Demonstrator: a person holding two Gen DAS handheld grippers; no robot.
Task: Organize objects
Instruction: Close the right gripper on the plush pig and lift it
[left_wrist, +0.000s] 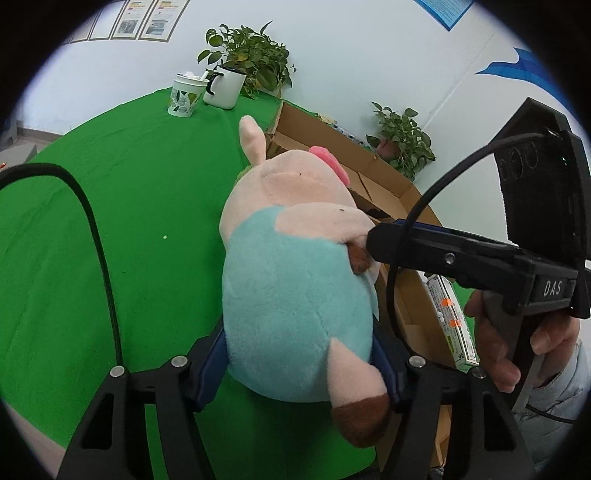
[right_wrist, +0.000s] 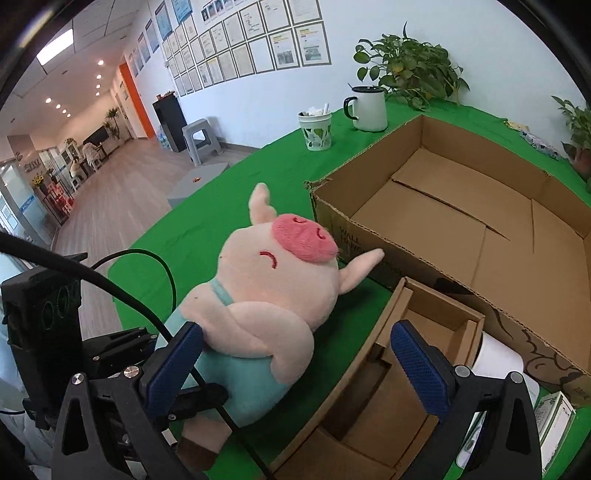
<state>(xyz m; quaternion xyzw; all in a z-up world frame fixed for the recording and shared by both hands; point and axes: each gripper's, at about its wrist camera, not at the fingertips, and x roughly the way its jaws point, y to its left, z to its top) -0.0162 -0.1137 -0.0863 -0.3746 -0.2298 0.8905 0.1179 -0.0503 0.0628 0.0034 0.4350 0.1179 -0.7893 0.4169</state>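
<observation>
Jaws of the left gripper (left_wrist: 299, 369) sit on either side of the plush pig (left_wrist: 295, 266), their blue pads against the turquoise lower body, so the toy is clasped between them. The pig lies lengthwise away from that camera, brown-tipped feet nearest, pink snout at the far end, over the green counter (left_wrist: 110, 221) and just left of the large cardboard box (left_wrist: 332, 147).

Jaws of the right gripper (right_wrist: 295, 362) stand wide apart with nothing pressed between them. The left pad is beside the pig's belly, and the right pad hangs over a small divided cardboard box (right_wrist: 424, 321) in the near right of that view. In the left wrist view this gripper reaches in level from the right, its black tip close to the pig's arm; whether it touches cannot be told. A person's hand (left_wrist: 517, 343) wraps the gripper's handle, fingers curled round the grip, with a pale sleeve below.

From the right wrist view the pig lies on its back, snout up, one ear by the large box's near wall. A white roll (right_wrist: 498, 358) and a green-and-white packet (right_wrist: 554, 417) lie near the small box. Far across the counter stand a patterned cup (left_wrist: 184, 98), a white mug (left_wrist: 225, 86) and a potted plant (left_wrist: 255, 55).
</observation>
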